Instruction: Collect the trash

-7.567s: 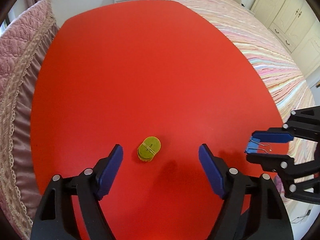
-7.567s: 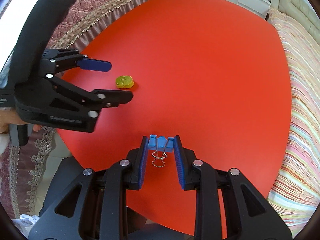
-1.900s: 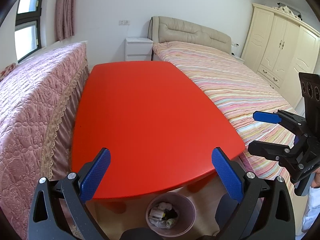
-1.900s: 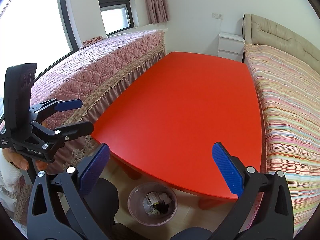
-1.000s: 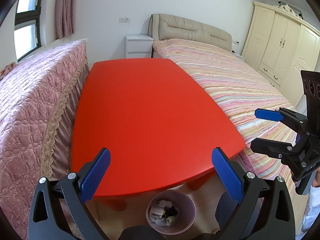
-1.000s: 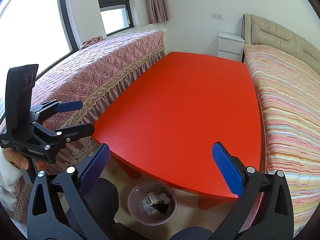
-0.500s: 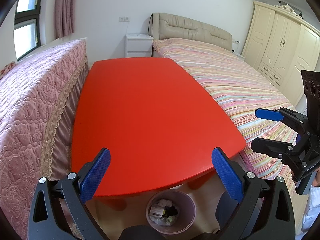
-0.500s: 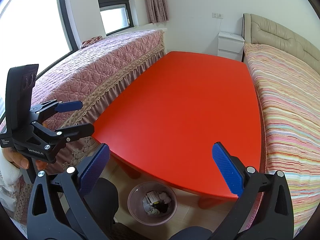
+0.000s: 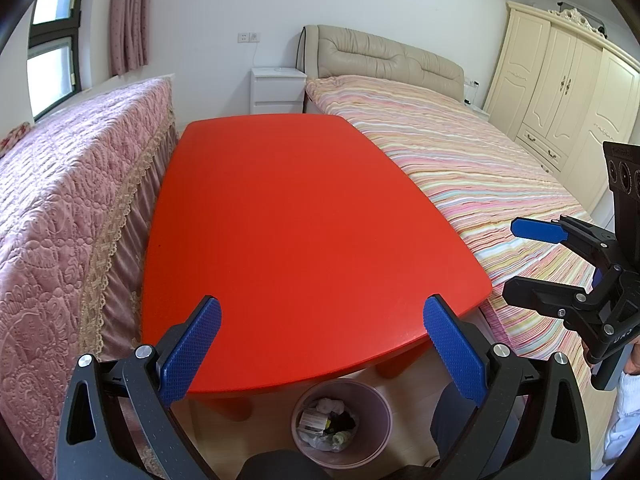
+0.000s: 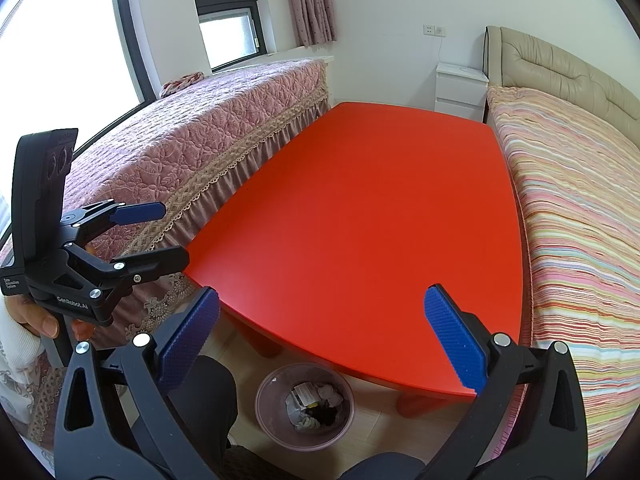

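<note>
A pink trash bin (image 9: 341, 422) with crumpled paper and scraps inside stands on the floor just in front of the red table (image 9: 296, 216); it also shows in the right wrist view (image 10: 305, 406). My left gripper (image 9: 320, 344) is open and empty, held above the table's near edge. My right gripper (image 10: 320, 340) is open and empty at the same height. Each gripper shows in the other's view, the right one (image 9: 536, 256) at the right, the left one (image 10: 156, 236) at the left. The red table top (image 10: 372, 216) bears nothing.
A bed with a pink quilted cover (image 9: 60, 208) runs along the table's left side. A striped bed (image 9: 472, 176) runs along its right side. A white nightstand (image 9: 278, 90) stands behind the table. Cream wardrobes (image 9: 568, 100) fill the right wall.
Since 7.6 s ago both grippers have pulled back and up from the table; the binder clip and green item are gone from view. Over the last second almost nothing moves.
</note>
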A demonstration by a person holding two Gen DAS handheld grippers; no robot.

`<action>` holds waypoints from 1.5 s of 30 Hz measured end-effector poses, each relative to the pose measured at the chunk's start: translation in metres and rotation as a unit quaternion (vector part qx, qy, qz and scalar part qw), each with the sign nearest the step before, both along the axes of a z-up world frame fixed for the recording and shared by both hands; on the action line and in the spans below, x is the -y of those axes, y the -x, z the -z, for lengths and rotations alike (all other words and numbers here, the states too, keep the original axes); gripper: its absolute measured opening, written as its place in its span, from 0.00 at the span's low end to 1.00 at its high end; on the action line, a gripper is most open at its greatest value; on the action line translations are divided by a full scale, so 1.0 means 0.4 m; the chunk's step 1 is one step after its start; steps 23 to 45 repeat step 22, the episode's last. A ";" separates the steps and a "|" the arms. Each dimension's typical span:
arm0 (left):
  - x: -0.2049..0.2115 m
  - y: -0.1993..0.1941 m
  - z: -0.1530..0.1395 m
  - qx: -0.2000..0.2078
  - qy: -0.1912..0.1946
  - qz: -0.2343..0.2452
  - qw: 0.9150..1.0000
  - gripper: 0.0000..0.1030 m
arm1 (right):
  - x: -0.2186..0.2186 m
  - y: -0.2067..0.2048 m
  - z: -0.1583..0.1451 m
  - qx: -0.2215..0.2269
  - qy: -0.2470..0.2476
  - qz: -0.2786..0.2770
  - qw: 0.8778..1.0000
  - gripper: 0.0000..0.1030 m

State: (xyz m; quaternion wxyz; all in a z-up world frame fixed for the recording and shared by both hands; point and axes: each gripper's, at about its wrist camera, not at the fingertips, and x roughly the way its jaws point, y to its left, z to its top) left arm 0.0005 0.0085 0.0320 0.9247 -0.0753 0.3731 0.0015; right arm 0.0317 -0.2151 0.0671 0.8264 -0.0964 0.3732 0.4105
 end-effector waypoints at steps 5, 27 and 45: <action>0.000 0.000 -0.001 0.000 0.000 0.000 1.000 0.94 | 0.000 0.001 0.000 0.001 0.000 0.000 1.000 0.97; 0.016 -0.003 -0.004 0.007 -0.008 0.006 1.000 0.94 | 0.003 0.007 -0.015 0.004 -0.003 0.005 1.000 0.97; 0.016 -0.003 -0.004 0.007 -0.008 0.006 1.000 0.94 | 0.003 0.007 -0.015 0.004 -0.003 0.005 1.000 0.97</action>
